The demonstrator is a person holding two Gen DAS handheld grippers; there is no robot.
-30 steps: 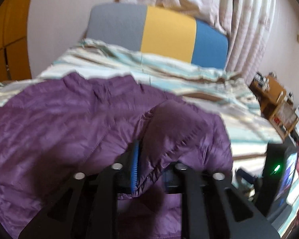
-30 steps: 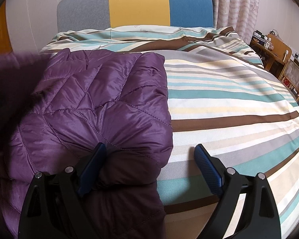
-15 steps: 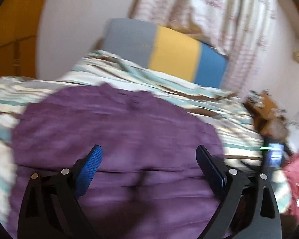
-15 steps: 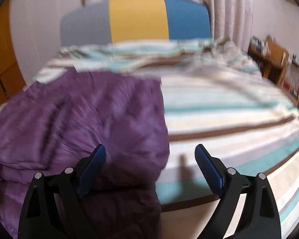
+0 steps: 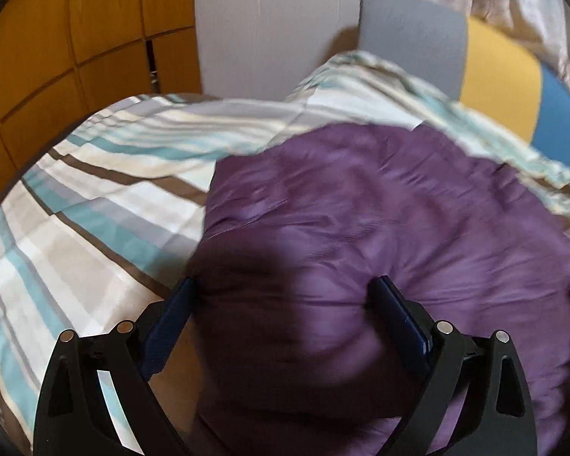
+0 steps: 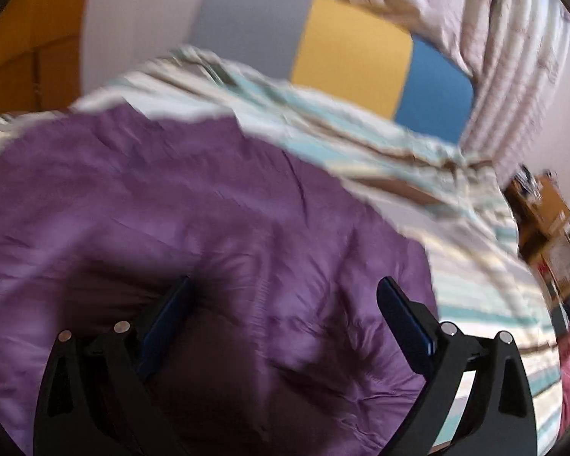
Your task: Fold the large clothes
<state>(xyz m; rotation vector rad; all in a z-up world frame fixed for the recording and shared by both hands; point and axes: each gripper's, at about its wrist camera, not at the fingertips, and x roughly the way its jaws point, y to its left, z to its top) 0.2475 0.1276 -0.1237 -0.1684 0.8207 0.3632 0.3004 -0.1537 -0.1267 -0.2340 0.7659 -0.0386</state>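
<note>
A purple quilted jacket [image 5: 380, 212] lies spread on a striped bed cover [image 5: 95, 197]; it also shows in the right wrist view [image 6: 171, 209]. My left gripper [image 5: 285, 296] is open, its blue-padded fingers [image 5: 167, 319] straddling the jacket's near left part above the cloth. My right gripper [image 6: 285, 296] is open too, over the jacket's near right part, holding nothing. Both views are motion-blurred.
A grey, yellow and blue headboard [image 6: 345, 49] stands at the far end of the bed. Orange wooden cupboards [image 5: 57, 38] are at the left, curtains [image 6: 494, 38] at the right. A wooden shelf [image 6: 543, 220] stands beside the bed at the right.
My left gripper has let go of the jacket fold, opened and swung left. My right gripper, open throughout, has moved left over the jacket. The jacket now lies flatter.
</note>
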